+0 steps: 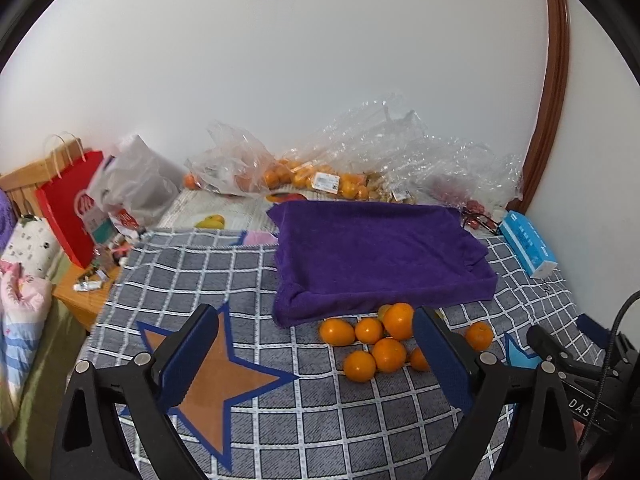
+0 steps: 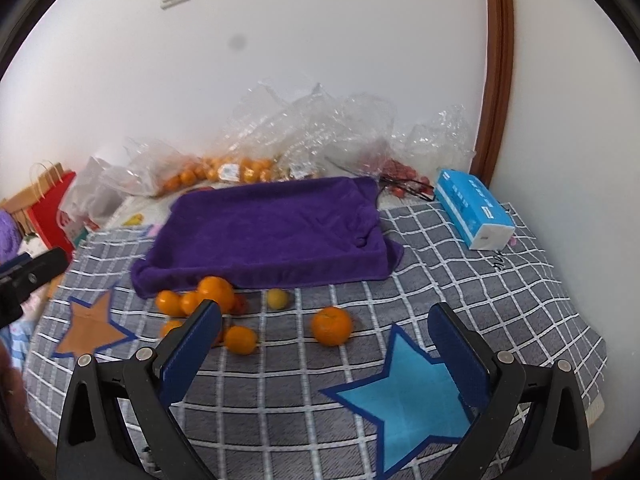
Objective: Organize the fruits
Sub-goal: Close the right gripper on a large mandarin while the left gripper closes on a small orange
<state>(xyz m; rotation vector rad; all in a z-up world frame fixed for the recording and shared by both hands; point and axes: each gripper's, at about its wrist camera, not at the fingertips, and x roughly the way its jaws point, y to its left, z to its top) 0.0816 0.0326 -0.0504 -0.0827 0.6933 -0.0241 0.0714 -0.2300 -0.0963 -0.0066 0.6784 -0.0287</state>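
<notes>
Several oranges (image 1: 380, 340) lie loose on the grey checked cloth (image 1: 192, 272), just in front of a purple towel-covered tray (image 1: 376, 252). My left gripper (image 1: 316, 344) is open and empty, hovering over the cloth with the oranges near its right finger. In the right wrist view the cluster of oranges (image 2: 200, 300) sits left of centre, one larger orange (image 2: 331, 326) lies apart, and a small yellow fruit (image 2: 277, 299) lies by the purple tray (image 2: 268, 228). My right gripper (image 2: 324, 340) is open and empty, short of the larger orange.
Clear plastic bags with more oranges (image 1: 304, 176) lie along the back wall. A blue tissue pack (image 1: 528, 244) is at the right. A red paper bag (image 1: 68, 216) and clutter stand at the left. An orange star (image 1: 208, 384) and a blue star (image 2: 412, 400) mark the cloth.
</notes>
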